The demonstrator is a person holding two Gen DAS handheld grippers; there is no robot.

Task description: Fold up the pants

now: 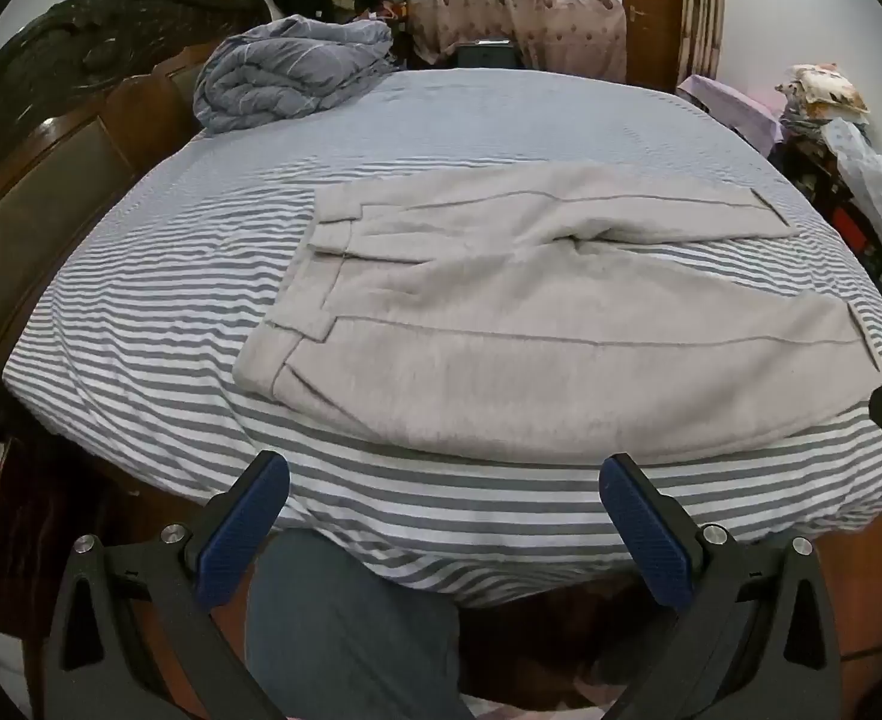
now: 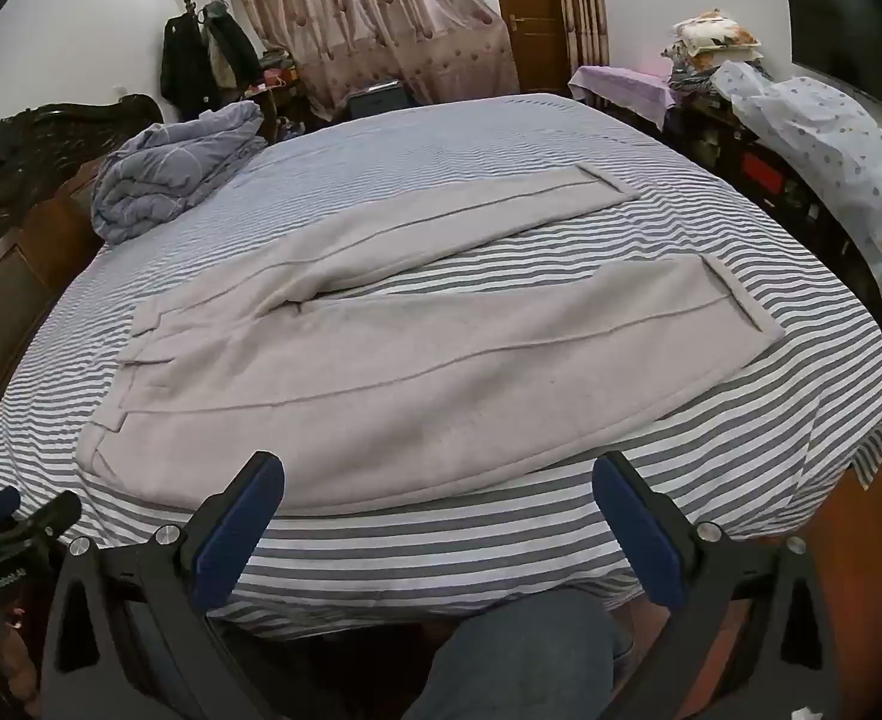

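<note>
Grey-and-white striped bedsheet (image 2: 501,540) covered the bed; a rolled blue-grey quilt (image 2: 171,168) sat at 10 o'clock, pink patterned curtains (image 2: 369,18) at 12.

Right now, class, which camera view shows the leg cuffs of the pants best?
The right wrist view: both cuffs lie in full sight, spread apart on the striped sheet. In the left wrist view the near cuff is squeezed against the picture's right edge.

- The pants (image 2: 345,354) lie flat across the bed (image 2: 501,138), waistband toward the headboard (image 2: 15,276).
- A bundled duvet (image 2: 171,168) sits behind them, by the headboard.
- Both legs lie apart.
</note>
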